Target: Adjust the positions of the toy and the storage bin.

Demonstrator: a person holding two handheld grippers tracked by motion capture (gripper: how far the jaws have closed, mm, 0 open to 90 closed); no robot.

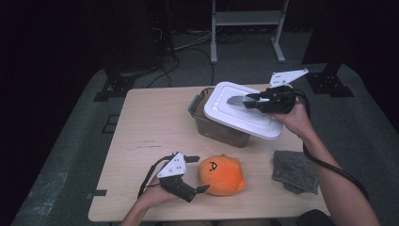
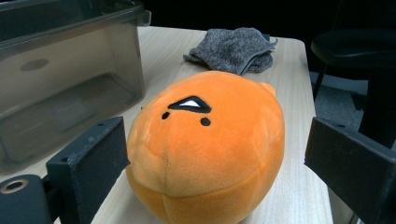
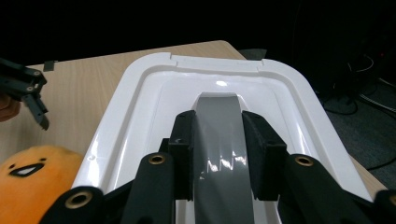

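Right tongs [image 1: 250,100] grip white lid [image 1: 226,110] above empty bin [image 1: 207,123].

- Left half of the counter [image 1: 146,122] lay bare, free passage.
- White lid [image 1: 244,110], tilted over the clear bin [image 1: 211,126], partly blocked its mouth.
- Orange plush [image 1: 221,174] sat between the left gripper's [image 1: 197,173] spread jaws.
- Grey cloth [image 1: 295,170] took the near right corner.

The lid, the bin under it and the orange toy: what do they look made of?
Lid: probably hard white plastic, glossy, since it shows bright glints; its grey handle shines too. Bin: smoky see-through plastic, as its floor shows through the wall. Orange toy: soft plush fabric, with a matte fuzzy nap, stitched seams and embroidered face.
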